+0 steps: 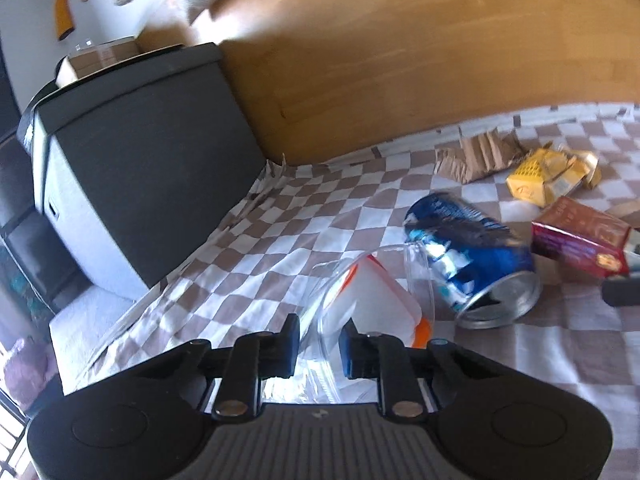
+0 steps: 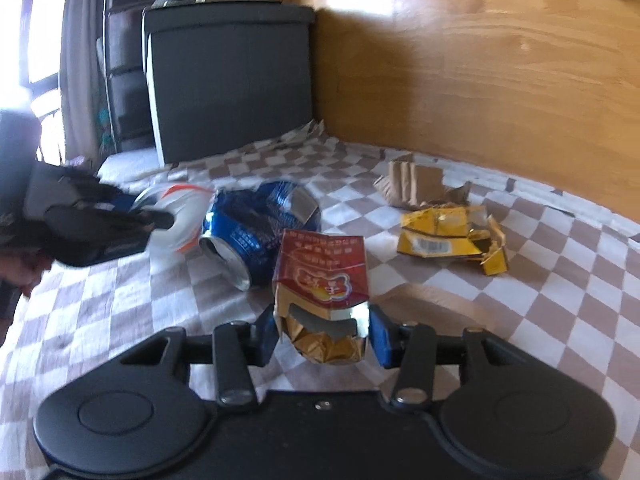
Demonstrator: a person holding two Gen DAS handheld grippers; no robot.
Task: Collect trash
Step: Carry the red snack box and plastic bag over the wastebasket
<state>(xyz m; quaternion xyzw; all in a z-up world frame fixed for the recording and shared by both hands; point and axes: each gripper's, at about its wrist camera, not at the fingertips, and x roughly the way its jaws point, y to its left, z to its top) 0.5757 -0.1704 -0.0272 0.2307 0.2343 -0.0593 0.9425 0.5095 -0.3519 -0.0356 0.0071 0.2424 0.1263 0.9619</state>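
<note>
Left gripper (image 1: 319, 346) pinched nearly closed on clear plastic cup (image 1: 372, 300) with white-orange insert, cup on its side on checkered cloth (image 1: 248, 264). Right gripper (image 2: 324, 334) part-closed, pads pressed on both sides of red carton (image 2: 320, 276), torn gold lining at its near end. Crushed blue can (image 1: 472, 264) lay just beyond cup, touching it, beside carton. Farther: crumpled yellow box (image 2: 452, 236), then torn brown cardboard (image 2: 420, 186). Grey bin (image 2: 228, 80) stood at cloth's far left against wooden wall (image 2: 480, 80).
</note>
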